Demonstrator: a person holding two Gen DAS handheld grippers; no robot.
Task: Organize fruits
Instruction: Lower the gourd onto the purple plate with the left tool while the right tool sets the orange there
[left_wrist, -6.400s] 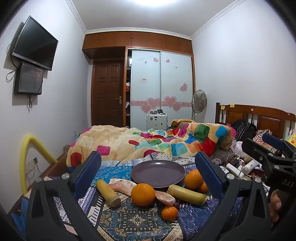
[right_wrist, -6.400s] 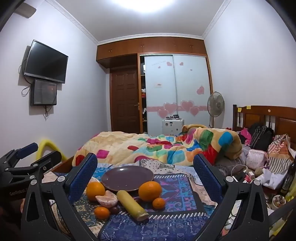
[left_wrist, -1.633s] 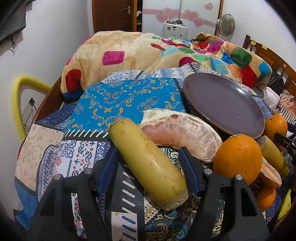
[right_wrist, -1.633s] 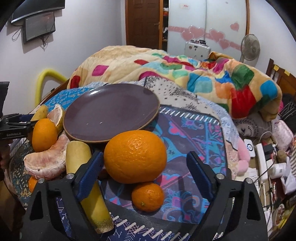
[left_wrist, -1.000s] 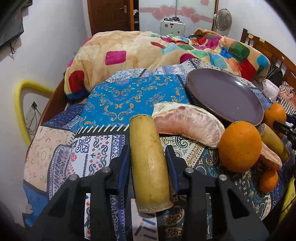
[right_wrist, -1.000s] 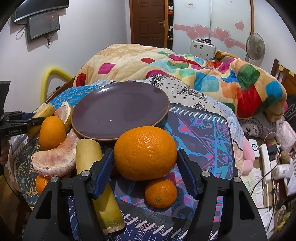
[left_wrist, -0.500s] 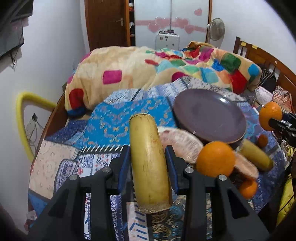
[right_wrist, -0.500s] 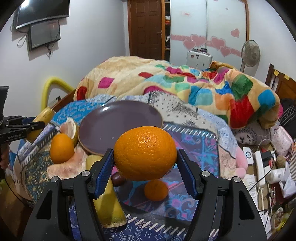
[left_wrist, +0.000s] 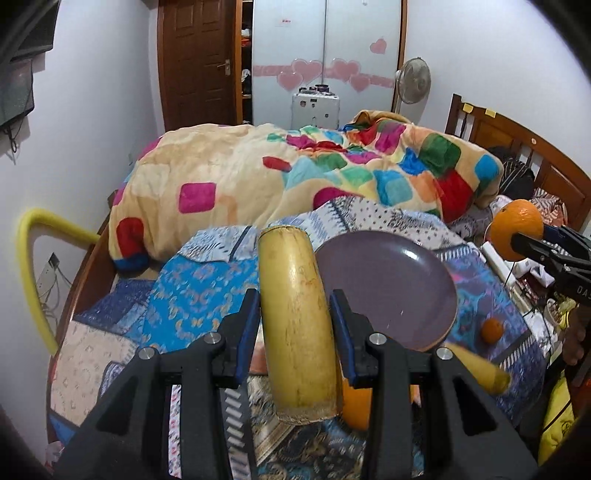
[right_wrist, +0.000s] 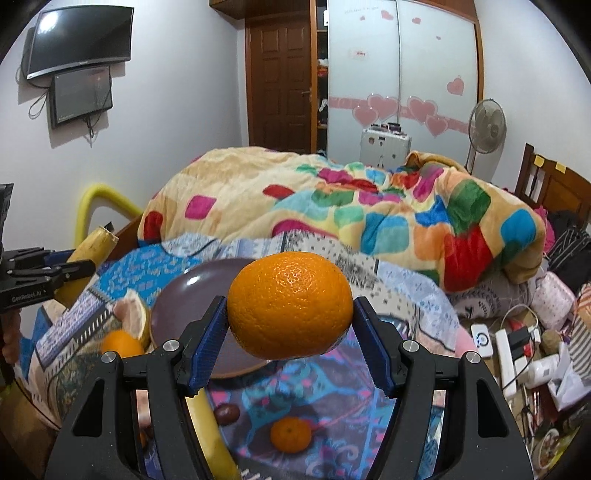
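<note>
Currently my left gripper (left_wrist: 295, 328) is clamped mid-length on the yellow stalk piece (left_wrist: 297, 325), held above the patterned cloth (left_wrist: 192, 284). My right gripper (right_wrist: 290, 332) pinches the big orange (right_wrist: 290, 304) across its widest part, airborne over the purple plate (right_wrist: 177, 302). Plate sits bare, mid-cloth. Stalk looks stiff, smooth-skinned; I'd guess it can slide lengthwise, so a central grip suits it. Orange is firm, round, prone to rolling on the plate. Near side: small mandarin (right_wrist: 290, 435), second stalk (right_wrist: 207, 424); left: another orange (right_wrist: 120, 341), peeled pomelo segment (right_wrist: 133, 312).
</note>
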